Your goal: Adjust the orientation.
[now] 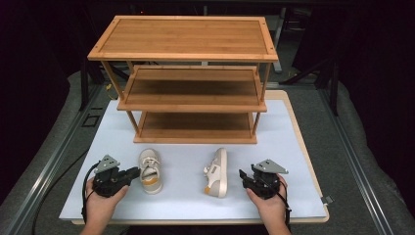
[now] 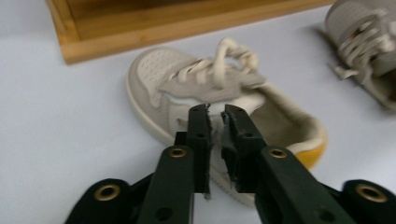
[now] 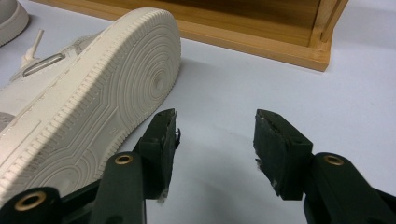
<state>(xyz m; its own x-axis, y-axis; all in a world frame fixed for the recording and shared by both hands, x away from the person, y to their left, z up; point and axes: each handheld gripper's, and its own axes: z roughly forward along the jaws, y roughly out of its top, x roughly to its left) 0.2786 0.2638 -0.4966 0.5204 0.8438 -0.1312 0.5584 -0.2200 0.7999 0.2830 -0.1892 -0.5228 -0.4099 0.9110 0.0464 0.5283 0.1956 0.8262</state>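
Note:
Two small beige shoes lie on the pale mat (image 1: 186, 161) in front of a wooden shelf unit (image 1: 188, 83). The left shoe (image 1: 149, 172) stands upright with its laces up and a yellow heel patch (image 2: 313, 151). The right shoe (image 1: 217, 172) lies on its side, its ribbed sole (image 3: 93, 93) turned toward my right gripper. Just left of the upright shoe (image 2: 187, 88), my left gripper (image 1: 135, 172) (image 2: 215, 112) is shut with nothing in it. My right gripper (image 1: 242, 175) (image 3: 215, 116) is open, just right of the tipped shoe, with bare mat between its jaws.
The shelf unit has three bamboo boards, and its bottom board (image 3: 261, 42) rests on the mat just beyond the shoes. A person's hands hold both grippers near the mat's front edge. Dark grey floor and metal rails (image 1: 58, 147) flank the table.

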